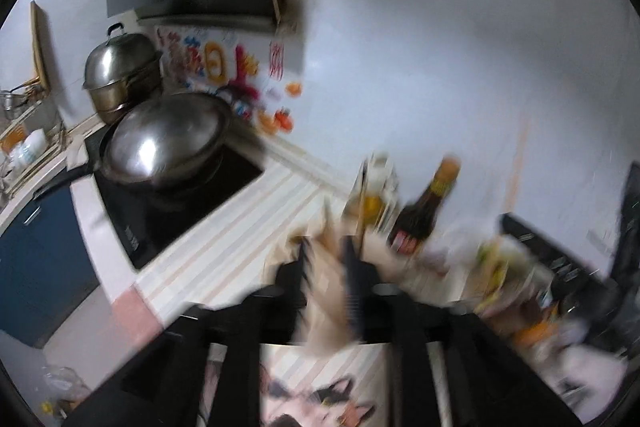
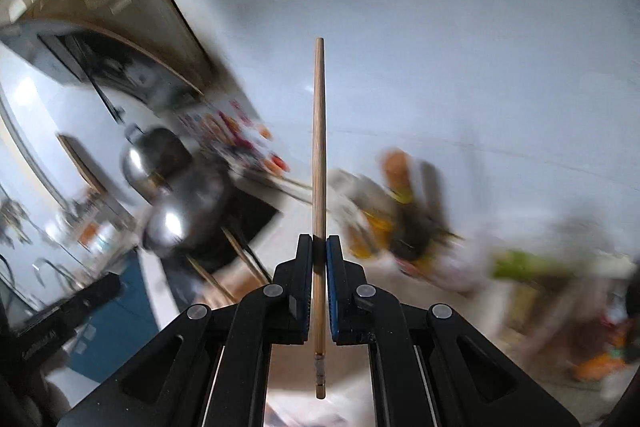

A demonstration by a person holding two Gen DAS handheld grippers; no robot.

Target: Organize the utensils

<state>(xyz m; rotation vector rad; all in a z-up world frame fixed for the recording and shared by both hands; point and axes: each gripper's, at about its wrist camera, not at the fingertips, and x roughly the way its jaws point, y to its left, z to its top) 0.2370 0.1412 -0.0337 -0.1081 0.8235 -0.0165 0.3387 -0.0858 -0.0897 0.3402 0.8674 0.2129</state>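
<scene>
Standing upright between the closed jaws of the right gripper (image 2: 319, 247), a single wooden chopstick (image 2: 319, 155) is held clamped near its lower end, its tip raised against the white wall (image 2: 460, 47). The left gripper (image 1: 326, 259) is badly blurred; a pale object sits between its fingers, but the grip cannot be told. A lidded wok (image 1: 168, 139) and a dark sauce bottle (image 1: 424, 211) are seen on the counter (image 1: 248, 227).

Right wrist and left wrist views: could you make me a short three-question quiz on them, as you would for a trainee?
1. True or false: the right gripper is shut on a single wooden chopstick.
2. What sits on the black cooktop? A) a domed metal lid on a pan B) a kettle C) a cutting board
3. Fill in: the sauce bottle stands against the ___ wall.

Key: 1 true; 2 A; 3 white.
</scene>
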